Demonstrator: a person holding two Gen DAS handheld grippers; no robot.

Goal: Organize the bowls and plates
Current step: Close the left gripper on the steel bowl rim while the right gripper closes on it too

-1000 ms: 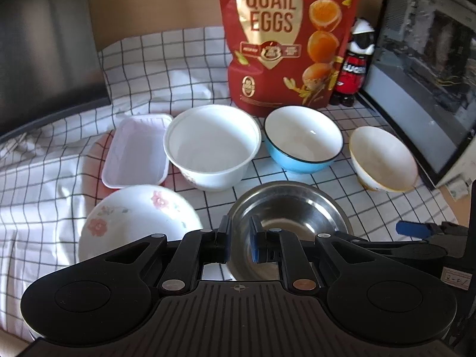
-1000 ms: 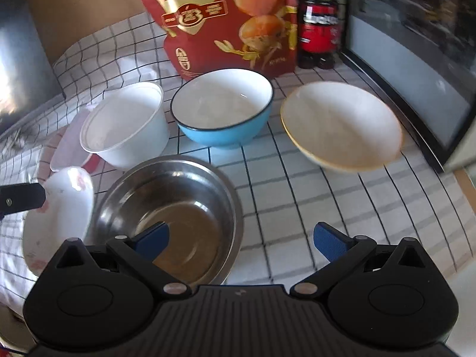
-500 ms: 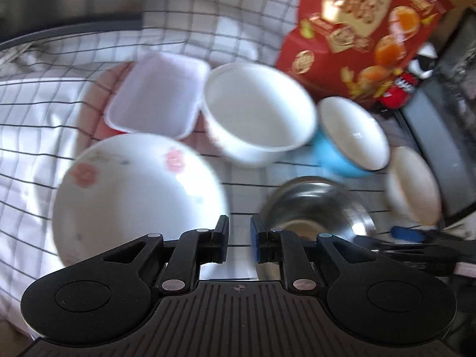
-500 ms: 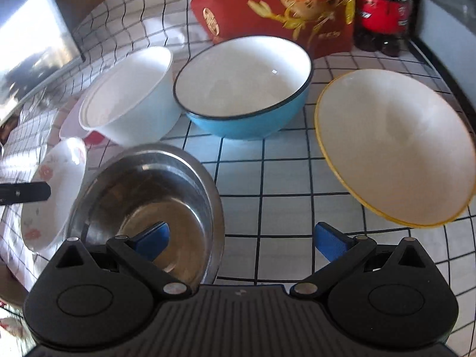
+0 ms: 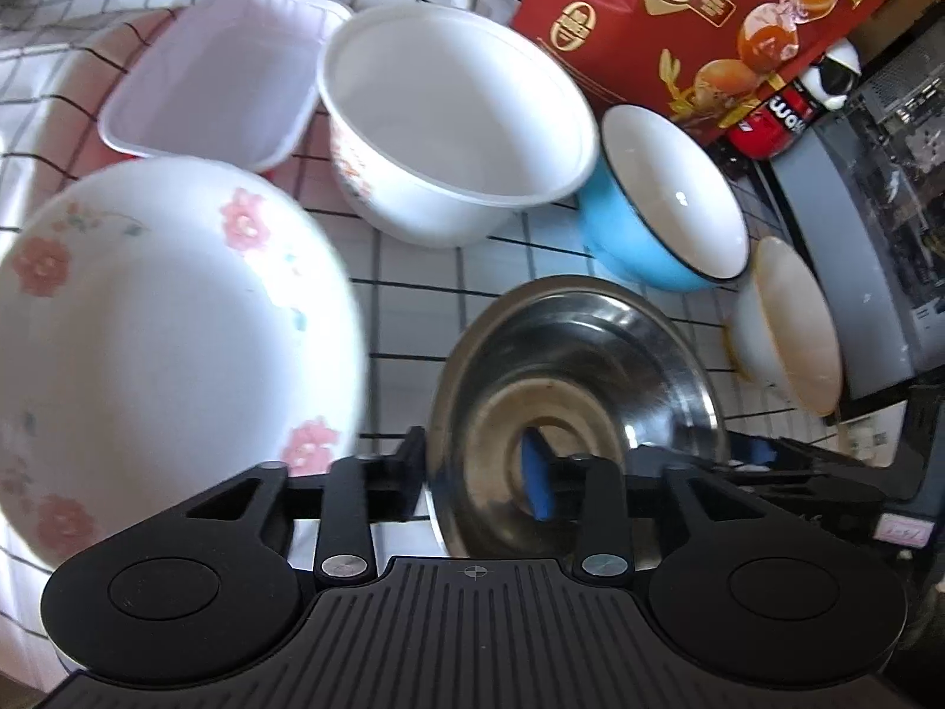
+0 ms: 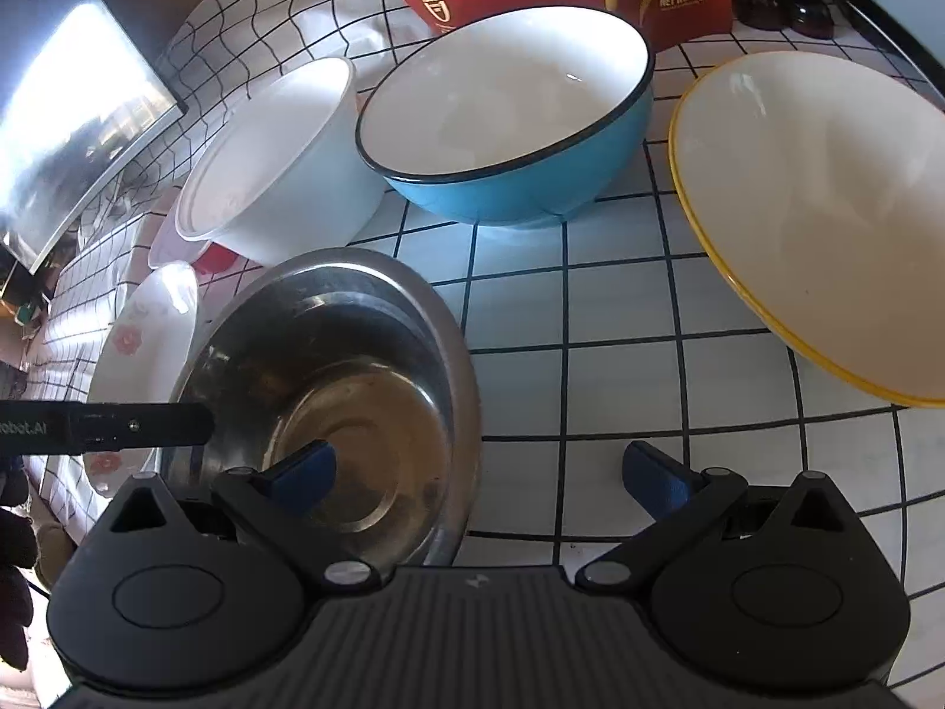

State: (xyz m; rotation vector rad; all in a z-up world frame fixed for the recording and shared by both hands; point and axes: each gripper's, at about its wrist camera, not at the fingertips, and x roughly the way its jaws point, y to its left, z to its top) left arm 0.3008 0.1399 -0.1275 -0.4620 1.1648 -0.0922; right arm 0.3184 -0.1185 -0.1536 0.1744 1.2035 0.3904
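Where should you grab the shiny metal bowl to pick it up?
Probably by its thin flared rim, from above: the steel bowl sits upright and too wide to span. The left gripper, just opened, and the right gripper already straddle opposite rims.

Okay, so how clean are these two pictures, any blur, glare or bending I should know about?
Left wrist view: the flowered plate is smeared by motion blur at its right edge, and the steel bowl looks soft. Right wrist view: sharper overall, with a blown-out glare patch on the dark screen at left. Both views: the fisheye lens bends the tablecloth grid into curves.
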